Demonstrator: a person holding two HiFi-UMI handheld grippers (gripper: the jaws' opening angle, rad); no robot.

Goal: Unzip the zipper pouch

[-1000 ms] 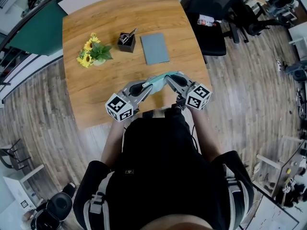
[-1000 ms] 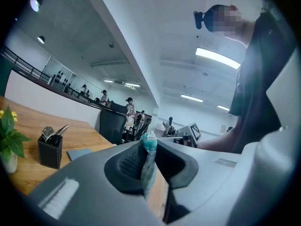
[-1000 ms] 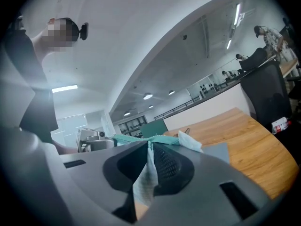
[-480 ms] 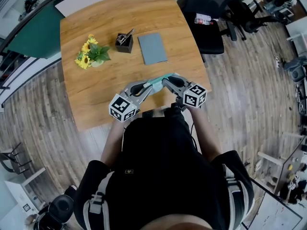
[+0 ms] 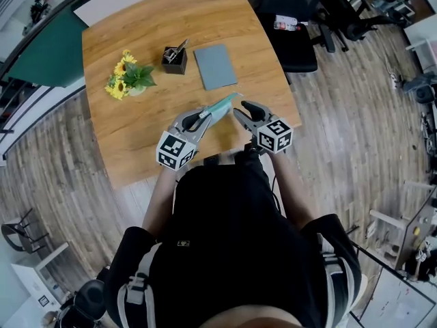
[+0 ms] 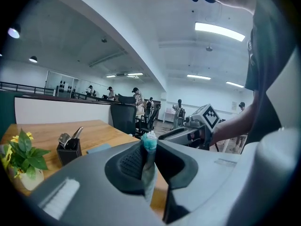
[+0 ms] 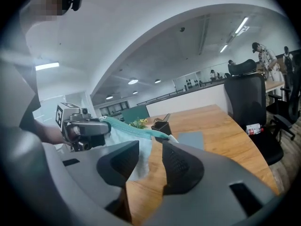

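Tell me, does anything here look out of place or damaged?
Nothing spilled or broken. Only the teal pouch looks odd: it hangs above the table, pinched at one end by the left gripper, while the right gripper, its jaws just opening, presses on nothing.

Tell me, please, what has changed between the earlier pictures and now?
The right tongs have just been opening and have let go of the pouch; they now sit just beside its free end, with nothing pressed between them. The left tongs still clamp the other end of the pouch. The flowers, the pen holder and the grey pad lie on the table as before.
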